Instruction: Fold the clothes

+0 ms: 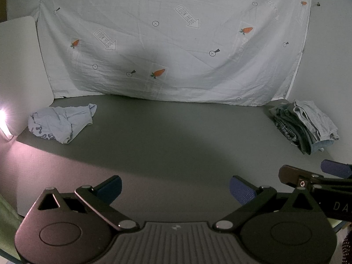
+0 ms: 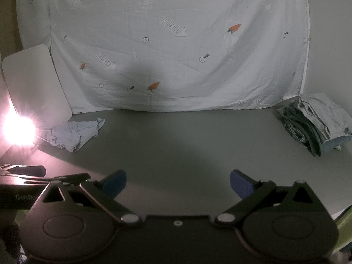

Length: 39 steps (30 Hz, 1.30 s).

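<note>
My left gripper (image 1: 176, 190): jaws wide, holding nothing.
My right gripper (image 2: 177, 186): jaws wide, holding nothing.
Crumpled light-blue garment (image 1: 62, 122): far left on the grey table (image 1: 171, 136).
Pile of folded grey and blue clothes (image 1: 305, 123): far right.

Both wrist cameras look from the near counter (image 1: 167, 132) edge toward the far sheet (image 2: 176, 55), side by side, sharing nearly everything.

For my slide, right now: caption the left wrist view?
Open left tongs hover over the grey table, crumpled light-blue garment left, folded stack right.
</note>
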{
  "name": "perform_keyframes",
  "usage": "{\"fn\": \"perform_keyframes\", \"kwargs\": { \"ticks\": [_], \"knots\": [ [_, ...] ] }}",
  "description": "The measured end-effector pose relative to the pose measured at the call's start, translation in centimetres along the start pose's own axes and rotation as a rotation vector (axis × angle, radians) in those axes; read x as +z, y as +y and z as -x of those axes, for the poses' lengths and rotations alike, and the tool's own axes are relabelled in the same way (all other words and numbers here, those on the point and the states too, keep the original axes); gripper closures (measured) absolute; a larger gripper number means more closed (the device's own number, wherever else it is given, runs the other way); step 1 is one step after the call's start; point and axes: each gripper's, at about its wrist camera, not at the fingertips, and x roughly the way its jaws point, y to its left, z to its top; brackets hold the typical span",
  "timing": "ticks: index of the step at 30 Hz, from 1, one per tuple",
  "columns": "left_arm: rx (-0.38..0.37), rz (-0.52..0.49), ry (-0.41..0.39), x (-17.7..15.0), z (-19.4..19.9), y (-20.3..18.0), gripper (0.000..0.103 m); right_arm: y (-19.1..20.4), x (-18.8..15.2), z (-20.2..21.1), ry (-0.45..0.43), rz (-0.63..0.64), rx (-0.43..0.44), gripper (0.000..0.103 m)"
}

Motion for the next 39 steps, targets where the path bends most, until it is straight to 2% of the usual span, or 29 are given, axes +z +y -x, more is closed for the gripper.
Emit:
{"fn": "perform_keyframes", "kwargs": {
  "ticks": [39],
  "knots": [
    [0.003,-0.008,-0.014,0.2,0.1,0.7,0.0,0.4,0.2,-0.1,-0.009,0.006,0.002,0.001]
  ]
}}
